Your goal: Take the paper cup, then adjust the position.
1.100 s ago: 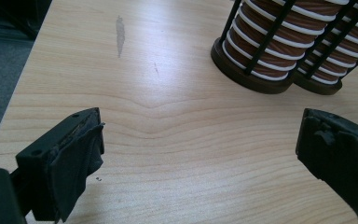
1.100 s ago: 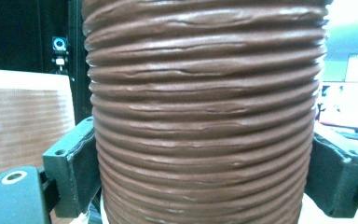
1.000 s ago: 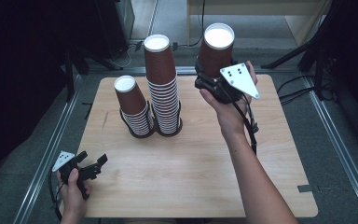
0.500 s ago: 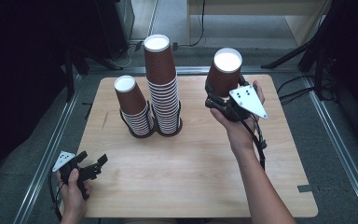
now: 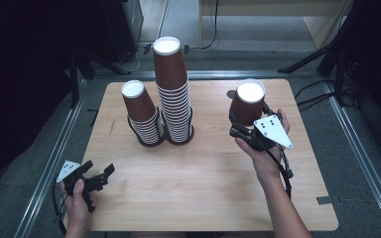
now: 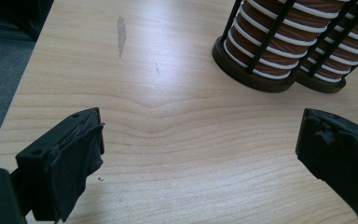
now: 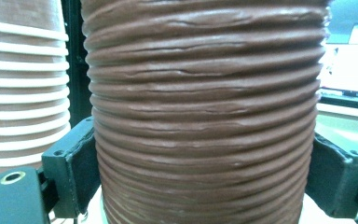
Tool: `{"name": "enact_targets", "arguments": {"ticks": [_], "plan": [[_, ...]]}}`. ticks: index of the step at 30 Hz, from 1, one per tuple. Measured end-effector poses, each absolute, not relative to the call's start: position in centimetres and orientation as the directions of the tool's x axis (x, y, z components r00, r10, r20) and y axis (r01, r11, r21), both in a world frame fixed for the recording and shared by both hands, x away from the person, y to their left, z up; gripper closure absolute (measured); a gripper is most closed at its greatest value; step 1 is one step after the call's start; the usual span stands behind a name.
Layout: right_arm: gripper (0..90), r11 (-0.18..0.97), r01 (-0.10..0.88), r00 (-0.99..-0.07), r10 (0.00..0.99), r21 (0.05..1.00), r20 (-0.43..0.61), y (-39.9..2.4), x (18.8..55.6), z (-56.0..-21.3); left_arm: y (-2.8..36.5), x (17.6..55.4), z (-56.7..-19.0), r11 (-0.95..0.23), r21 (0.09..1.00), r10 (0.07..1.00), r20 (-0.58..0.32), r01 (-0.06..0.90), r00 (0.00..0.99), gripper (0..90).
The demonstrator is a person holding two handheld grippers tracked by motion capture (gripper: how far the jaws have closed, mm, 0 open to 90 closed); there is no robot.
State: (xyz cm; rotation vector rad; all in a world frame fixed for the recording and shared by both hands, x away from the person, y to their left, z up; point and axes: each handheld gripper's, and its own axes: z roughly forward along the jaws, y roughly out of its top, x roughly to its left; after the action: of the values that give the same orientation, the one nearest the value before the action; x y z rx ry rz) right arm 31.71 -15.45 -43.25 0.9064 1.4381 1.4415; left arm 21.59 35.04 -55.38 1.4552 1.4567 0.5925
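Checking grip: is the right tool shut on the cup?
Shut on it: the right tool has jaws pressed against both sides of the cup.

In the right gripper view, the ribbed brown cup (image 7: 205,116) is cut off at the top and bottom edges, so neither its rim nor its base can be seen; the contact between jaws and cup wall is hidden behind the cup's curve. The stacked cups (image 7: 23,88) at the left are cropped by the picture's edge. In the left gripper view, the two cup stacks in black wire holders (image 6: 279,42) are cut off at the top right. In the high view, the right gripper (image 5: 248,126) is partly covered by its grey plate (image 5: 274,131), and whether the cup's base touches the tabletop (image 5: 203,188) cannot be told.
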Motion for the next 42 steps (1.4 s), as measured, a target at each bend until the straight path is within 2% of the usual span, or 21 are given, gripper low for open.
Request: {"name": "enact_targets", "arguments": {"ticks": [9, 15, 20, 29, 42], "plan": [[11.4, 0.109, -0.060, -0.348, 0.929, 0.992, -0.124, -16.9, 30.2, -46.5, 34.8, 21.1, -54.8, 0.152, 0.886, 0.961, -0.236, 0.439, 0.143, 0.8], [11.4, 0.088, -0.026, -0.337, 0.937, 0.996, -0.091, -17.7, 29.8, -48.2, 33.4, 21.9, -54.3, 0.126, 0.895, 0.964, -0.212, 0.427, 0.159, 0.8], [11.4, 0.127, -0.002, -0.336, 0.934, 0.992, -0.120, -17.8, 29.6, -49.2, 31.1, 22.7, -53.3, 0.080, 0.909, 0.964, -0.175, 0.410, 0.202, 0.8], [11.4, 0.107, -0.010, -0.332, 0.938, 0.994, -0.104, -17.3, 29.2, -48.9, 26.2, 24.7, -51.0, 0.017, 0.925, 0.947, -0.137, 0.379, 0.292, 0.8], [11.3, 0.179, 0.011, -0.357, 0.920, 0.984, -0.163, -15.5, 29.0, -50.0, 19.5, 26.1, -49.2, -0.007, 0.944, 0.894, -0.143, 0.330, 0.425, 0.8]]}}
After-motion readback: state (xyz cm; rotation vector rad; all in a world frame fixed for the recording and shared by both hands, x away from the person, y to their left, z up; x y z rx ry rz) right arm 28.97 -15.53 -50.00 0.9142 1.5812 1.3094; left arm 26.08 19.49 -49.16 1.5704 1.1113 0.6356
